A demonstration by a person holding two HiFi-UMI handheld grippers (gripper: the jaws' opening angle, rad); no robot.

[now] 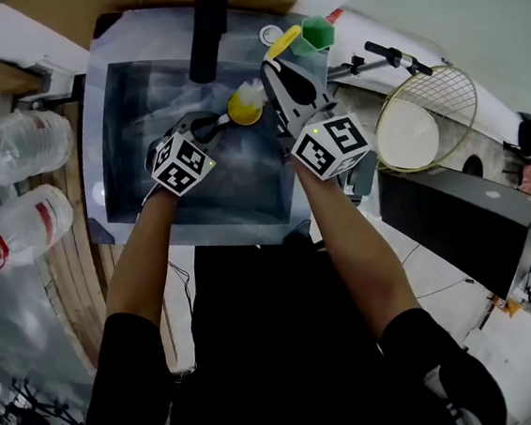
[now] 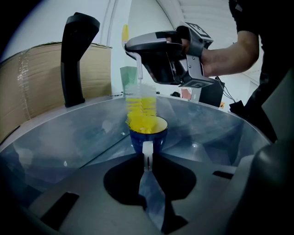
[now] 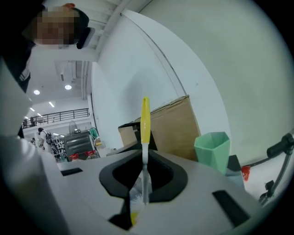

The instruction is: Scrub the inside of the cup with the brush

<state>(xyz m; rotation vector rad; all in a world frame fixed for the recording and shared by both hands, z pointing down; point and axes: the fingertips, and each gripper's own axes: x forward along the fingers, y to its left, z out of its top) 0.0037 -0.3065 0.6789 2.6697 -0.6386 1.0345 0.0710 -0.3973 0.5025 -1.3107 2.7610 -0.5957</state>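
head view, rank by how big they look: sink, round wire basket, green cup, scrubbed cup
1. sink
2. round wire basket
3. green cup and scrubbed cup look about alike, so I won't rank them.

Sink (image 2: 55,137) — smooth sheet metal, dull sheen, smeary reflections. Cup (image 2: 148,135): glossy blue glaze outside with a smooth white handle, ceramic by the look of it. Brush (image 2: 141,110) shows soft yellow bristles on a clear plastic stem, its far end opaque glossy yellow. Tap (image 2: 76,59) is smooth black, half-matt. Box (image 2: 36,78) is plain matt cardboard. Tumbler (image 3: 212,147) — matt green plastic. Bottles (image 1: 23,147) are thin clear plastic, ribbed. Basket (image 1: 451,93) is bare metal wire.
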